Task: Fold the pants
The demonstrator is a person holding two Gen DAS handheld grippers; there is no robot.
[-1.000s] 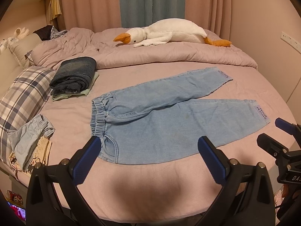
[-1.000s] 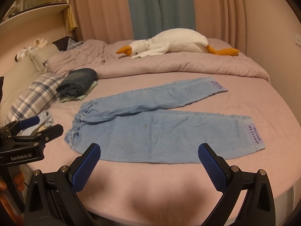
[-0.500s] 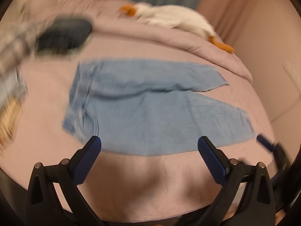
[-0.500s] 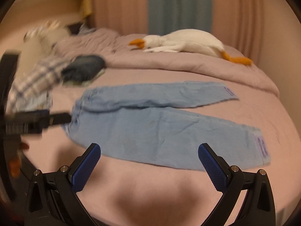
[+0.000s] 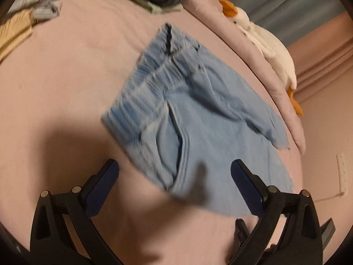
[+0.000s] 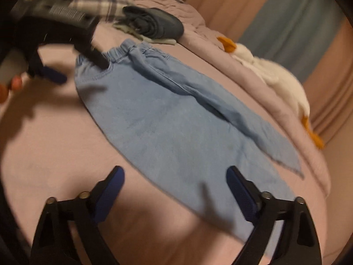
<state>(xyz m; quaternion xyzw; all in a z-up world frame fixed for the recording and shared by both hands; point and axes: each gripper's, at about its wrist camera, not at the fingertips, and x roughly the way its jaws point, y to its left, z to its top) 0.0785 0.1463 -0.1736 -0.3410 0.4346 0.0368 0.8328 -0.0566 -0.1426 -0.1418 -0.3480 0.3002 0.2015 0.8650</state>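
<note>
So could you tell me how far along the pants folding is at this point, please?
Done: the light blue pants lie spread flat on the pink bed, legs side by side. In hand: nothing is gripped; the left gripper hangs open near the waistband, and the right gripper hangs open over the near leg. Left: every fold, since no part of the pants is doubled over.

The bed (image 6: 55, 143) carries light blue pants (image 6: 176, 128) at centre, folded clothes (image 6: 154, 25) at twelve o'clock, a stuffed goose (image 6: 275, 77) at two.
</note>
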